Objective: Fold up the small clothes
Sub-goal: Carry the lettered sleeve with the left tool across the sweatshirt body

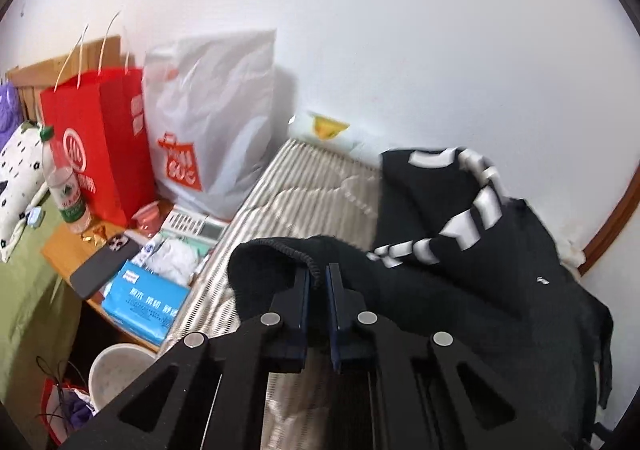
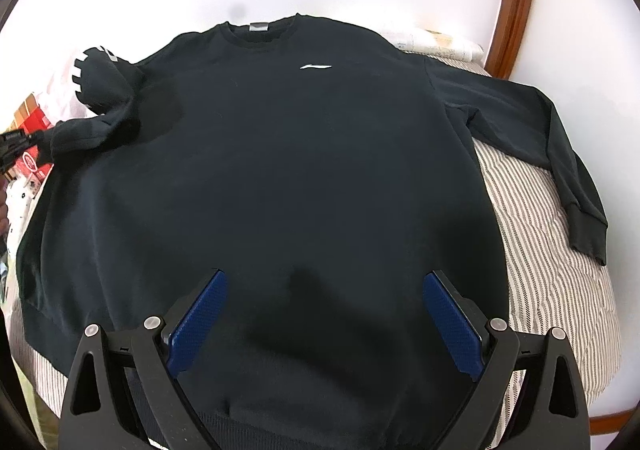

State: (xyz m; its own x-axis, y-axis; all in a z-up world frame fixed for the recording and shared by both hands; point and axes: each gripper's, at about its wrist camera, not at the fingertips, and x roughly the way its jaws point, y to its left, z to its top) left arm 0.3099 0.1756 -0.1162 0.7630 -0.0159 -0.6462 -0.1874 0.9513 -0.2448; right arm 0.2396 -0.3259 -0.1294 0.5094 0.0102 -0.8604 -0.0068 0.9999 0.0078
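Note:
A black sweatshirt (image 2: 280,153) lies face up on the striped bedspread (image 2: 540,250), collar toward the wall, with a small white logo on the chest. Its right sleeve (image 2: 560,137) lies stretched out along the bed edge. In the left wrist view my left gripper (image 1: 318,274) is shut on the ribbed cuff (image 1: 280,250) of the other sleeve, which carries white stripes (image 1: 476,205) and is lifted off the bed. That gripper (image 2: 16,145) also shows at the far left of the right wrist view. My right gripper (image 2: 326,278) hangs open above the sweatshirt's lower body, nothing between its fingers.
Beside the bed a small wooden table (image 1: 64,246) holds a red paper bag (image 1: 96,137), a white plastic bag (image 1: 216,121), a water bottle (image 1: 66,185), a phone (image 1: 104,266) and a blue tissue pack (image 1: 144,302). A white bin (image 1: 116,374) stands below. The wall runs behind the bed.

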